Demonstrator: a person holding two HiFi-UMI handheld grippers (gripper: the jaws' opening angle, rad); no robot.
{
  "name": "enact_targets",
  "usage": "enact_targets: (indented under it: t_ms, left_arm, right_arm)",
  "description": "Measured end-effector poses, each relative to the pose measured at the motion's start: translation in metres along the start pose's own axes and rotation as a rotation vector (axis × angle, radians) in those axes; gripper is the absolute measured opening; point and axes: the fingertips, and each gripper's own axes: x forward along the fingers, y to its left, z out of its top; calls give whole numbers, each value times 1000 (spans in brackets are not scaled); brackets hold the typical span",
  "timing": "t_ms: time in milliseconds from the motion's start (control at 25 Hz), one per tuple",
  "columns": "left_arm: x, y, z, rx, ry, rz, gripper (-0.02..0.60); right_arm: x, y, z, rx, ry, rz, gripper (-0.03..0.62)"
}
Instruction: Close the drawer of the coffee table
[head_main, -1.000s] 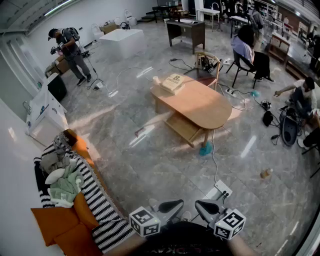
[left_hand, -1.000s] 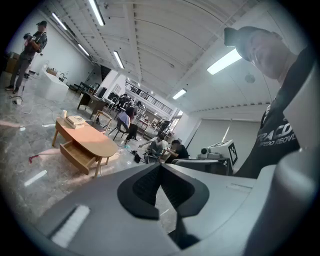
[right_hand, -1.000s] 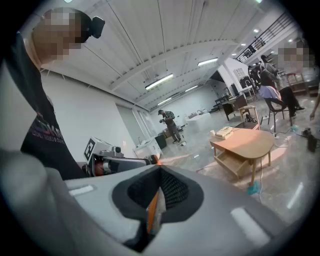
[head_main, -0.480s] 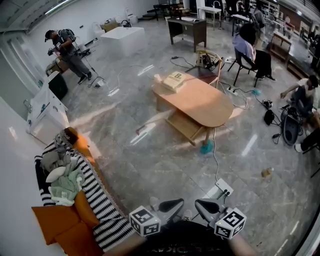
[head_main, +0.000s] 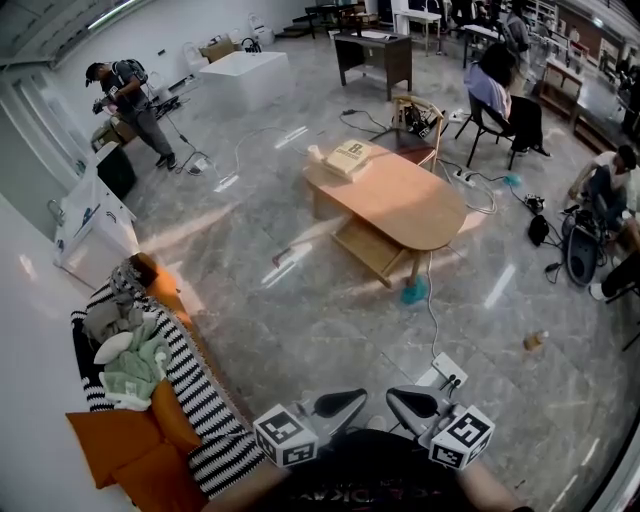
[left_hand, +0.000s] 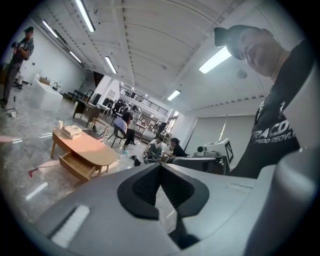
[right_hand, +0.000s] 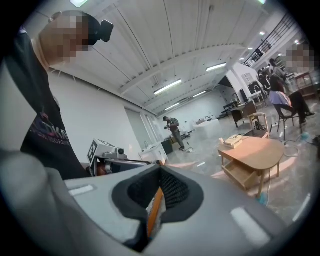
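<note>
The left gripper (head_main: 345, 403) and the right gripper (head_main: 410, 403) sit side by side at the near edge of the head view, close to the person's dark shirt, each with its marker cube outward. Both are pressed together with nothing held: in the left gripper view the dark pads (left_hand: 150, 182) meet along a line, and in the right gripper view the pads (right_hand: 172, 187) meet the same way. The coffee table (head_main: 400, 200), an oval wooden one, stands well apart from them on the grey marble floor (head_main: 300, 320), towards the far middle of the room. Its drawer (head_main: 365, 250) stands pulled out from the table's near side, under the top. A flat printed box (head_main: 347, 160) lies on the table's far-left end with a white cup (head_main: 313, 158) just beside it. At the near left, a sofa (head_main: 190, 390) carries a black-and-white striped throw and an orange cushion (head_main: 110, 450).
</note>
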Motion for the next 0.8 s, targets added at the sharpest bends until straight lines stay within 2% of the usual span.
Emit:
enact_targets:
  t_ms: [240, 360, 560, 800]
  left_arm:
    - [-9, 17, 17, 3, -54, 52, 2]
    - [-16, 28, 23, 33, -48, 91, 2]
    - [-18, 41, 32, 38, -47, 149, 2]
    - [-4, 57, 33, 82, -9, 161, 2]
  right_arm:
    - [0, -12, 14, 0, -39, -18, 0]
    - [1, -20, 21, 12, -64, -31, 0]
    - [5, -37, 33, 20, -89, -23, 0]
    - [12, -61, 35, 35, -103, -37, 0]
